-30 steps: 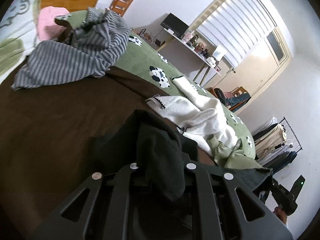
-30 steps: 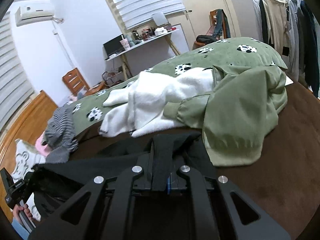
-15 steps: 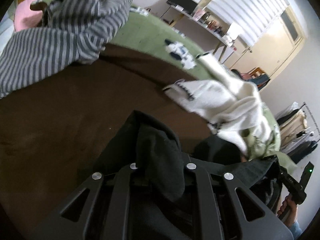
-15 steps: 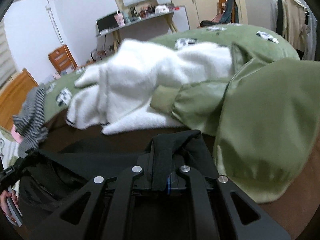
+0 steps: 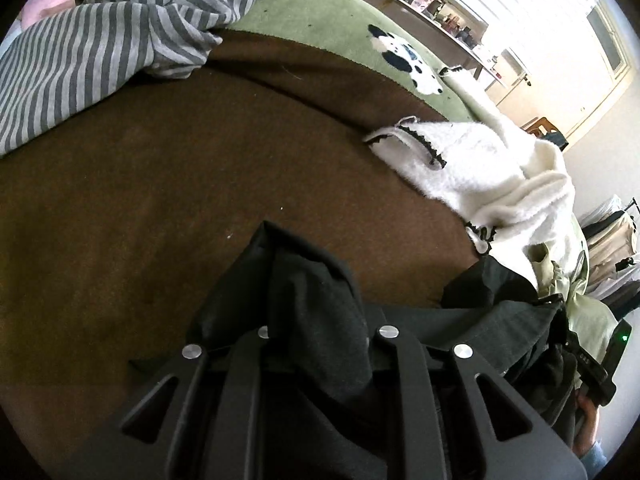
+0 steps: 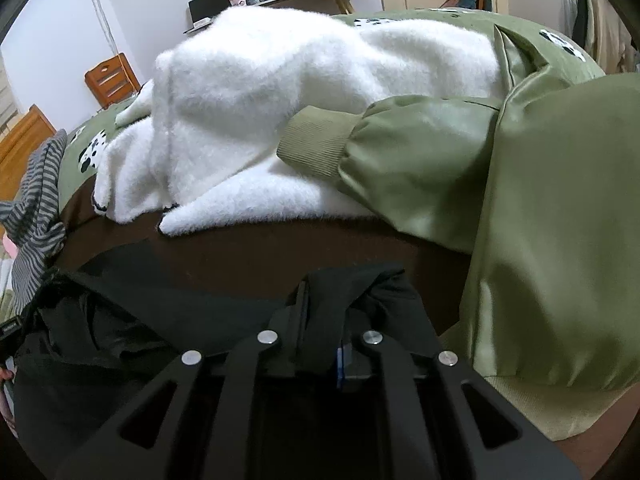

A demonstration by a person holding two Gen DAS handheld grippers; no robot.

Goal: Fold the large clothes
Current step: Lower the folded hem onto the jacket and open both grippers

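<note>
A black garment (image 5: 308, 280) is stretched between both grippers, low over the brown blanket (image 5: 160, 200). My left gripper (image 5: 320, 324) has a bunched corner of it between its fingers, and its jaws are opening. In the right wrist view the black garment (image 6: 160, 312) runs off to the left. My right gripper (image 6: 320, 320) has a fold of it between its fingers, with its jaws also opening. The right gripper (image 5: 592, 368) and the hand holding it show at the right edge of the left wrist view.
A grey striped garment (image 5: 100, 40) lies at the back left. A white fluffy garment (image 6: 300, 100) and a green jacket (image 6: 560, 200) lie close ahead of the right gripper. Behind them are a green patterned bedspread (image 5: 328, 20), a desk and a clothes rack.
Both grippers have sunk toward the bed and moved forward with the black garment. The white garment and green jacket now loom much closer in the right wrist view.
</note>
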